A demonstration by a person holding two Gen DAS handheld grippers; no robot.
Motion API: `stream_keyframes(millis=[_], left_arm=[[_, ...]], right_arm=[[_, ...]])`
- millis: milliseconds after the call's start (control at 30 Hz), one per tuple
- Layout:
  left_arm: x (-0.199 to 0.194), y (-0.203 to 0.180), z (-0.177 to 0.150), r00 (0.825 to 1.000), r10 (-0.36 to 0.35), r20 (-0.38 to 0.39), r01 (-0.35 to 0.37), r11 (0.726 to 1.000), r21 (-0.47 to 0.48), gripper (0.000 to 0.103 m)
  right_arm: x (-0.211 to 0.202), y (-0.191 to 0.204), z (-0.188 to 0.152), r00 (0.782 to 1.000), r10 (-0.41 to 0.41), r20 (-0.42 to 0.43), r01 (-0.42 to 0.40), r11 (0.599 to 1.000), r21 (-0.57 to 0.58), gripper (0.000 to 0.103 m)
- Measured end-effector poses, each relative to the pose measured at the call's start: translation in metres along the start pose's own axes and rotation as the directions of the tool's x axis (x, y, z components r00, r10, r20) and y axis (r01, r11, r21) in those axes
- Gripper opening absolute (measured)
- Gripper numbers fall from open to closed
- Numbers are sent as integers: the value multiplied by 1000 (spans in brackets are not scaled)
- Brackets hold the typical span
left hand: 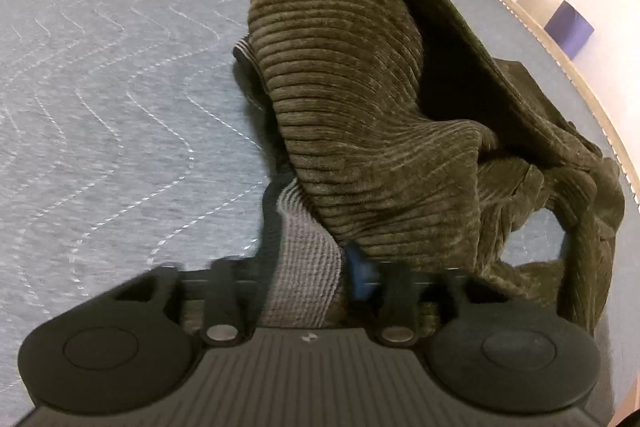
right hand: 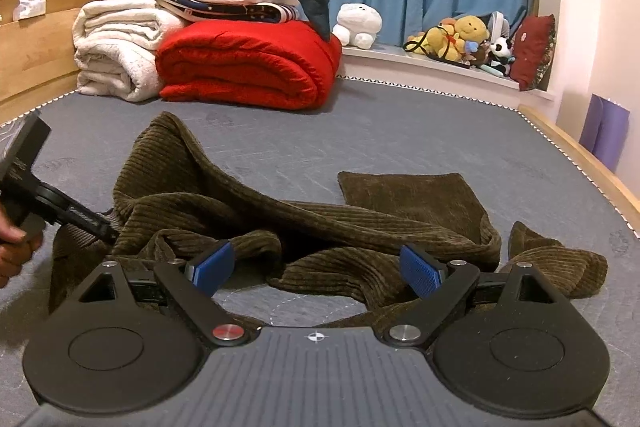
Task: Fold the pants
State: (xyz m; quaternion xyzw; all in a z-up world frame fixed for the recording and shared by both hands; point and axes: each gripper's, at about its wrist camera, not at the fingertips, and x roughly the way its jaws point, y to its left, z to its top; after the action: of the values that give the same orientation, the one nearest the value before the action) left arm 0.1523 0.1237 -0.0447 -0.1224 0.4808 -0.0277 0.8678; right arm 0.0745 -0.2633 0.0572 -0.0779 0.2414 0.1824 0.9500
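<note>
Pants (right hand: 280,227): one olive corduroy pair, heaped mid-mattress (right hand: 400,131), near both tools. Grasping step, folding not begun. Left gripper (left hand: 308,267) pinched on the grey-lined edge; right gripper (right hand: 316,267) spread wide above a fold, clamping nothing. Next, likely: lower right, close on cloth, lift and spread flat. Two grippers, one red quilt (right hand: 248,67) far left.

Olive pants (right hand: 280,227) in thick ribbed corduroy with a grey knit lining, grey quilted cloth mattress (right hand: 400,123) stitched in wavy lines, pale wood bed frame (right hand: 580,155) along its edge, matt black plastic right gripper (right hand: 316,267), blue textured pads (right hand: 420,269)
</note>
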Motion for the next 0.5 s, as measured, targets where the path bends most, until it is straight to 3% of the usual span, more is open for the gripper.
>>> stream_keyframes(millis=[200, 300, 400, 500], left_arm=[[-41, 2, -6, 998, -11, 58, 10, 1000, 5, 20], [-75, 24, -12, 993, 9, 116, 5, 993, -120, 18], [-107, 56, -18, 982, 100, 159, -56, 963, -262, 17], [-119, 74, -22, 986, 117, 119, -82, 960, -269, 18]], right_arm=[[3, 3, 3, 1000, -6, 6, 6, 1000, 1, 91], [3, 5, 4, 1000, -9, 11, 9, 1000, 8, 91], [1, 7, 4, 1000, -12, 18, 11, 1000, 15, 91], [0, 7, 5, 1000, -14, 23, 13, 1000, 22, 91]])
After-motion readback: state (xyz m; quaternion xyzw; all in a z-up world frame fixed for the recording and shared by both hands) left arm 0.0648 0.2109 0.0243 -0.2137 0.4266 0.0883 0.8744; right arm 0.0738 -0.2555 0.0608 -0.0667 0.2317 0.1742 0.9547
